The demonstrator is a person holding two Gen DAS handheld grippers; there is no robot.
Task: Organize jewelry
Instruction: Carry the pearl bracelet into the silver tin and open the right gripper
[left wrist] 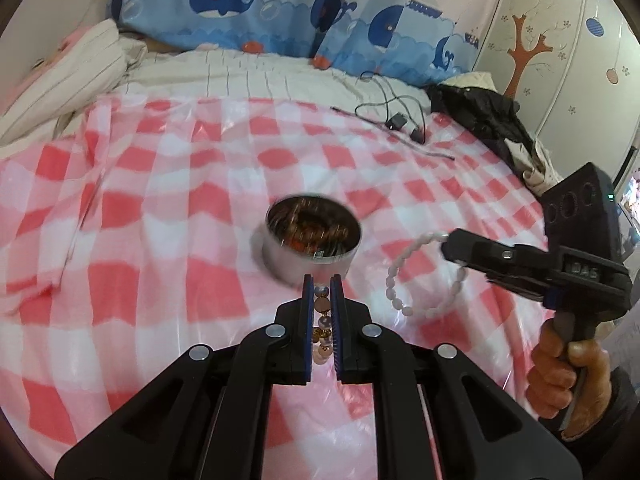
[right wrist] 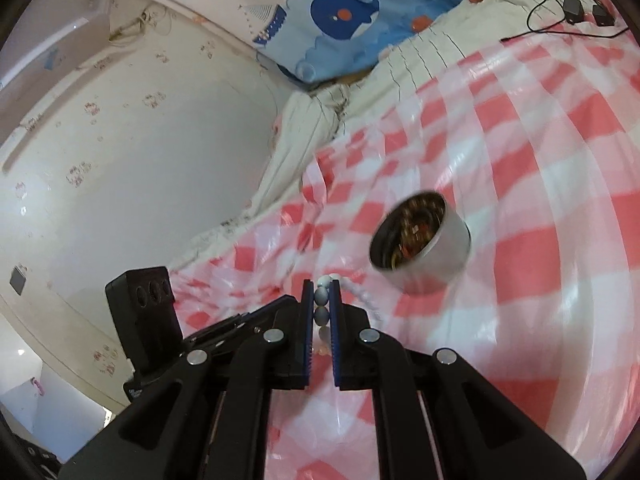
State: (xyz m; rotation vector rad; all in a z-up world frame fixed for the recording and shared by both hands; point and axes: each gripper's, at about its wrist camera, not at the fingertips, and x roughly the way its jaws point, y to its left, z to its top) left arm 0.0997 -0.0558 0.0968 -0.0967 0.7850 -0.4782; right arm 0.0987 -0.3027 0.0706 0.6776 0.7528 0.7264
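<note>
A round silver tin (left wrist: 312, 236) holding jumbled brownish jewelry sits on the pink-and-white checked cloth (left wrist: 168, 216). My left gripper (left wrist: 322, 292) is just in front of the tin, shut on a bracelet of pale and brown beads (left wrist: 323, 322) running between its pads. To the right, my right gripper (left wrist: 450, 240) is shut on a white bead bracelet (left wrist: 404, 304), whose loop hangs below it. In the right wrist view that gripper (right wrist: 321, 292) clamps the white bracelet (right wrist: 321, 306), and the tin (right wrist: 420, 240) lies ahead to the right.
A black cable with small adapters (left wrist: 396, 120) lies at the cloth's far edge. A dark garment (left wrist: 492, 120) is heaped at the right. Whale-print bedding (left wrist: 248, 12) and a striped sheet (left wrist: 240, 72) lie behind. A hand (left wrist: 560, 368) grips the right gripper's handle.
</note>
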